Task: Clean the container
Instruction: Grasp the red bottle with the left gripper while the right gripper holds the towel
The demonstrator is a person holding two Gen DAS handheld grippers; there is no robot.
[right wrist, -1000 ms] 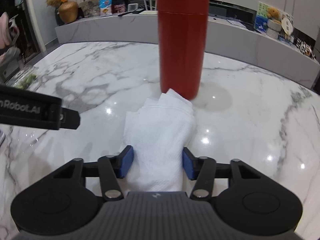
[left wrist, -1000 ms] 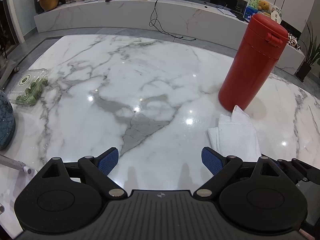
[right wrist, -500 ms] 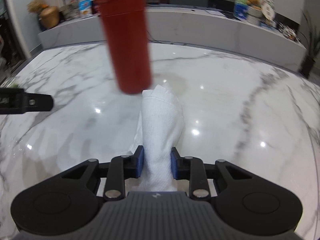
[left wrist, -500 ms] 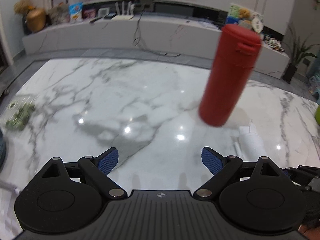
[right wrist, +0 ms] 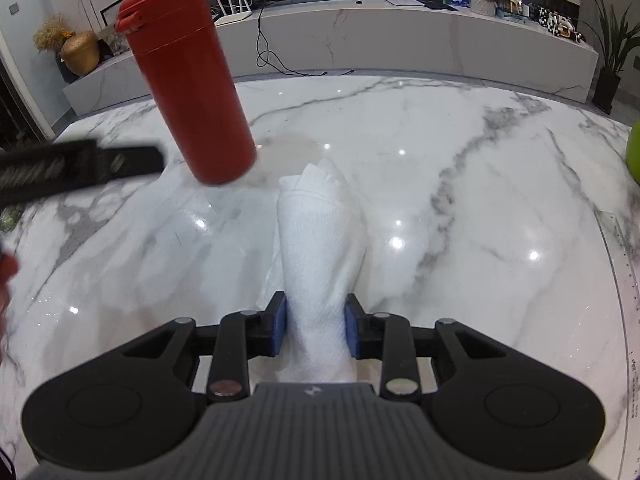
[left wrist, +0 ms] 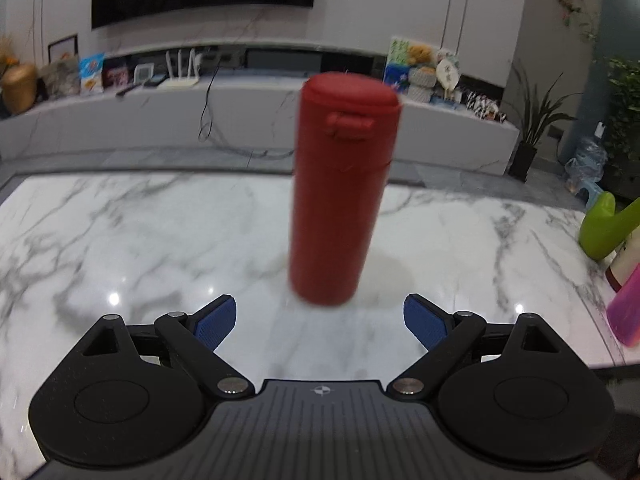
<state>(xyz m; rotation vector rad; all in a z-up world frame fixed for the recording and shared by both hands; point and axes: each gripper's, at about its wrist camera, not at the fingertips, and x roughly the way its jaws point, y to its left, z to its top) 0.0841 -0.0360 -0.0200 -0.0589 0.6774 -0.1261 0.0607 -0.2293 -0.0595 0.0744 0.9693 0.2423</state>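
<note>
Your right gripper pinches the folded white cloth between its blue pads. Your left gripper is spread wide, holding nothing, facing the red container standing upright on the marble table, just beyond its fingertips.

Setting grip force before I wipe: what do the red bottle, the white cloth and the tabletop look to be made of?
Red bottle: matte coating, likely painted metal or plastic; no glare, flip-lid latch.
White cloth: soft woven or terry fabric; it bunches where the right gripper pinches it.
Tabletop: polished marble or marble-look slab; grey veins, sharp light reflections.
</note>
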